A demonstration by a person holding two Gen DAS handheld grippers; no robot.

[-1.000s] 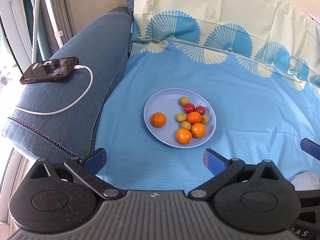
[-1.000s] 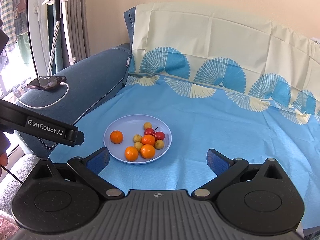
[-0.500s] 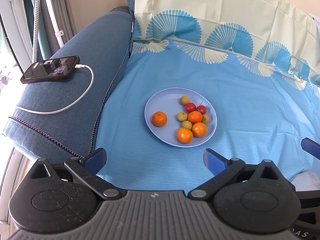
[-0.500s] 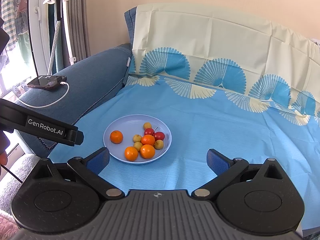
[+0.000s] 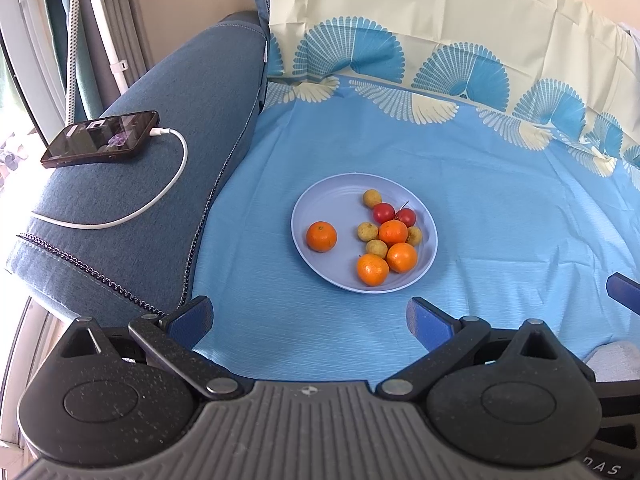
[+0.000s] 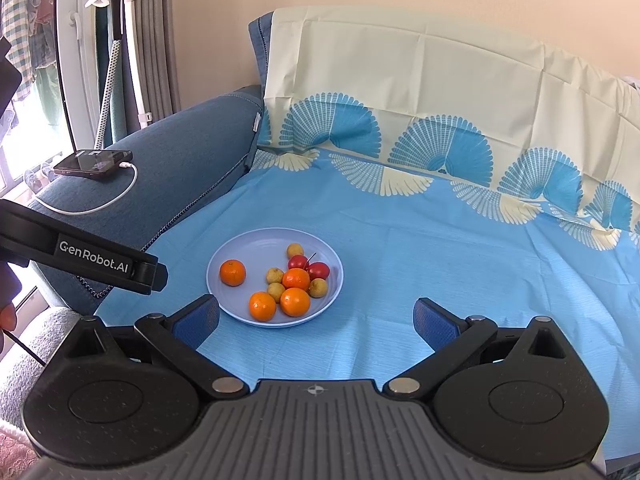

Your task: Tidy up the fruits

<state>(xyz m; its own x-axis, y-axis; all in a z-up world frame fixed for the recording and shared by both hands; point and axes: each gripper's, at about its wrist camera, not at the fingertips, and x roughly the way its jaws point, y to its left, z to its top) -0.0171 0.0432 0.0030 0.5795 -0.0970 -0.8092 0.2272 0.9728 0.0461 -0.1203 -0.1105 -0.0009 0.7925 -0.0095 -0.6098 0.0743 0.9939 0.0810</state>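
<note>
Both jaws gape wide and empty: left gripper, right gripper. Fruits sit on a plate on the blue cloth, one orange alone at 9 o'clock. Phone lies on the armrest, at 10 o'clock.

"GenRobot.AI" stands in white on the left claw's black side

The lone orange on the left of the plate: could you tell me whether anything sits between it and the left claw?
Nothing visible does. The left claw is open over bare blue cloth, and the lone orange sits apart from the other fruit on the plate.
</note>
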